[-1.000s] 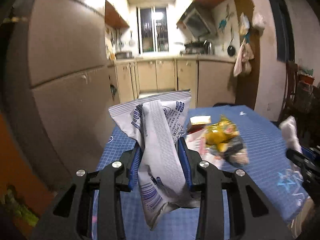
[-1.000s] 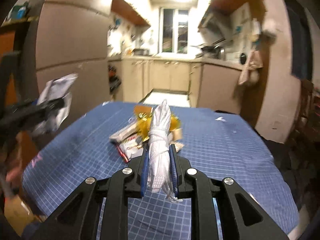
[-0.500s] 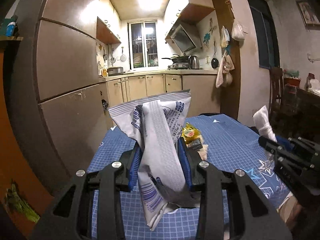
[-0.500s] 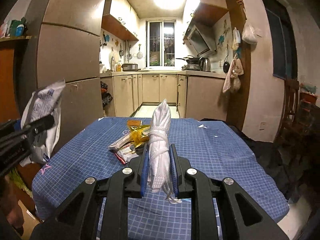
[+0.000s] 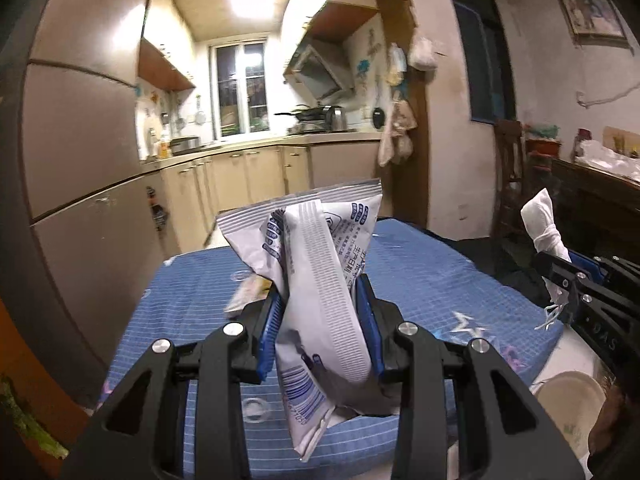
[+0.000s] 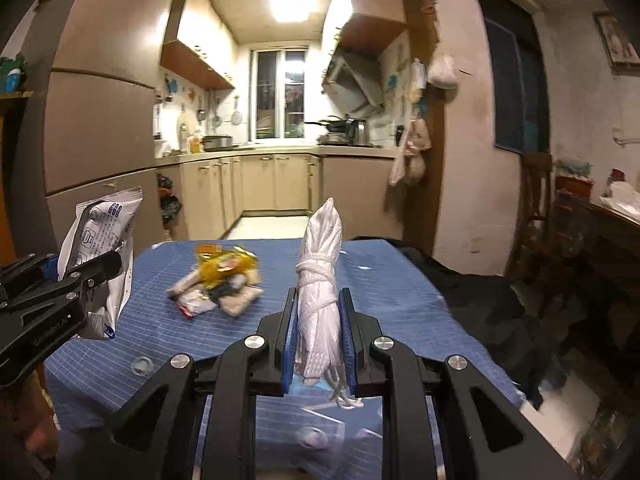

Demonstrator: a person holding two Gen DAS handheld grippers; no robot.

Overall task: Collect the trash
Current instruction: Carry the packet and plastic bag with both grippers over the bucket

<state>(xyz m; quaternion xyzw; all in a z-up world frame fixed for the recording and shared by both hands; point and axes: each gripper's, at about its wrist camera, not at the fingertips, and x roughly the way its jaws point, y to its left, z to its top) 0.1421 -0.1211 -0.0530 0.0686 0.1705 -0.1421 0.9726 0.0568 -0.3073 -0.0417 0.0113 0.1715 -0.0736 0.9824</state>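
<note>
Two grippers are clamped on trash: the left gripper (image 5: 320,324) pinches a white wrapper (image 5: 316,280), the right gripper (image 6: 319,332) a white bundle (image 6: 320,280). More wrappers (image 6: 220,284) lie heaped toward the table's (image 6: 400,304) far edge.

Glaring ceiling light (image 6: 294,7), blurred fisheye edges

a narrow kitchen opens beyond the table with its blue checked cloth (image 6: 400,292). beige base cabinets (image 6: 276,184) run along the left, back and right walls under a lit window (image 6: 280,96). a ceiling light (image 6: 294,6) glares overhead. a range hood (image 6: 356,80) hangs at the right, a tall beige fridge (image 6: 96,140) stands at the left, and a dark wooden chair (image 5: 510,176) sits by the right wall.
</note>
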